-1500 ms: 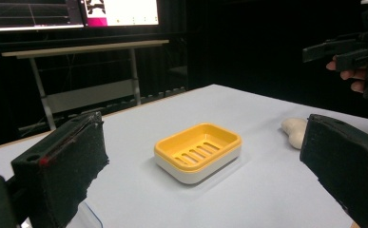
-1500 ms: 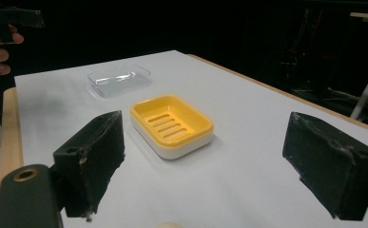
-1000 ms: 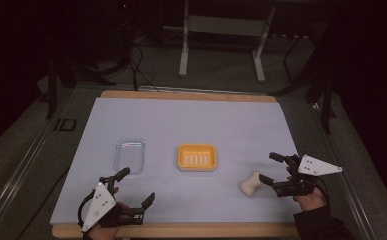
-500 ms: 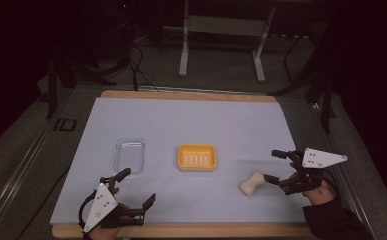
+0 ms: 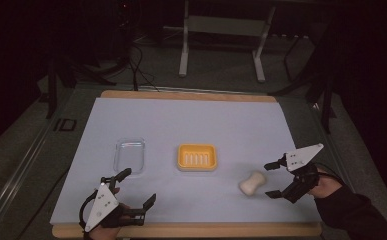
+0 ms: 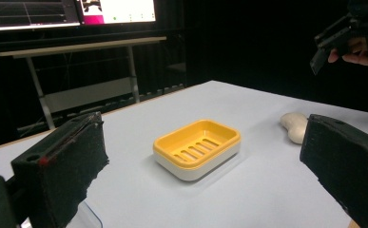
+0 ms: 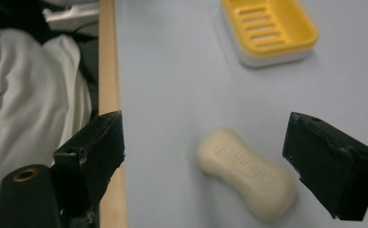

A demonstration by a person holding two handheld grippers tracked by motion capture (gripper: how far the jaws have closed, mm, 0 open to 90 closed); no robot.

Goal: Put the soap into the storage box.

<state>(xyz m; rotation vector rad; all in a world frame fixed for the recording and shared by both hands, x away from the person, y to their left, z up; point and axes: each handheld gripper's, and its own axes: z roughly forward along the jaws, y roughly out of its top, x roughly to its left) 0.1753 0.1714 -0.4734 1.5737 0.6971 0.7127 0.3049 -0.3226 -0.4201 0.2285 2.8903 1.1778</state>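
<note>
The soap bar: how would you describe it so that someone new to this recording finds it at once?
Start at the pale blue table and find the yellow soap dish near its middle. The soap bar lies flat on the table to the dish's right, nearer the person, between the open jaws of the right tongs. It is cream-coloured, waisted like a peanut, and not see-through like the clear lid.

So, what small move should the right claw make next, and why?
Probably ease the right claw forward and down until its open jaws stand on either side of the soap bar, then close. The bar lies flat on the table, apart from the yellow soap dish, and in the right gripper view it sits between the jaws but ahead of them, not yet touched.
</note>
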